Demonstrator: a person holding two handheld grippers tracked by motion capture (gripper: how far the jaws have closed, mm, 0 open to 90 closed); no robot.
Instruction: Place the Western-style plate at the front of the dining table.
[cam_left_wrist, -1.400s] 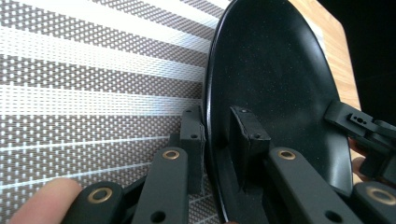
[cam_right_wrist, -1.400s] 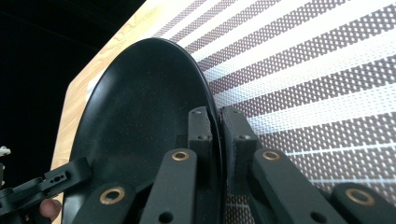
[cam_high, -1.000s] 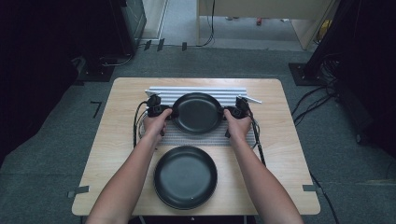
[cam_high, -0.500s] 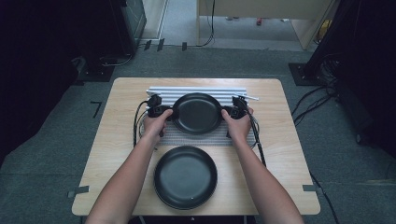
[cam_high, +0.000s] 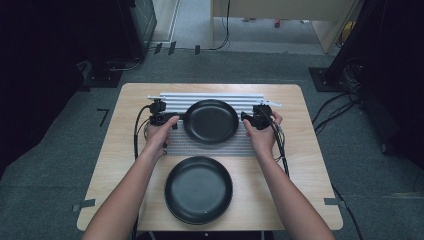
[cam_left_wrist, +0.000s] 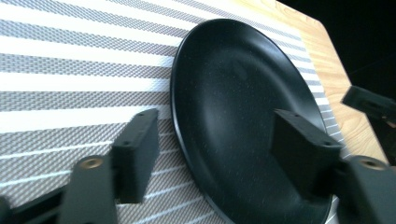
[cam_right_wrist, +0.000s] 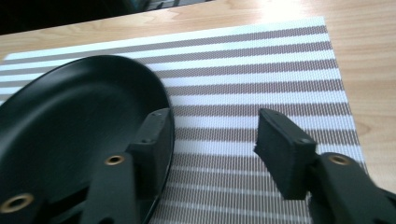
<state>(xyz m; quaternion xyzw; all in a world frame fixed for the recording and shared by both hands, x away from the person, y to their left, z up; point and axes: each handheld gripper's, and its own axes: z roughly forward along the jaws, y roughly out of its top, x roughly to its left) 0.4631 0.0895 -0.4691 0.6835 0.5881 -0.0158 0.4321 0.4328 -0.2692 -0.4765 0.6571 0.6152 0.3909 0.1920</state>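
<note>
Placement appears complete: the round black matte plate lies flat on the striped woven placemat, empty. Left gripper and right gripper stand released, jaws parted astride its rim. A second round black plate, also empty, sits nearer on the wooden table; withdrawal remains.

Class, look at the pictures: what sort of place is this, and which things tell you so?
Probably a lab or recording studio, not a kitchen: a small wooden table on grey carpet, loose cables across the floor, dark equipment stands around, and hand-held tongs by a black plate.
</note>
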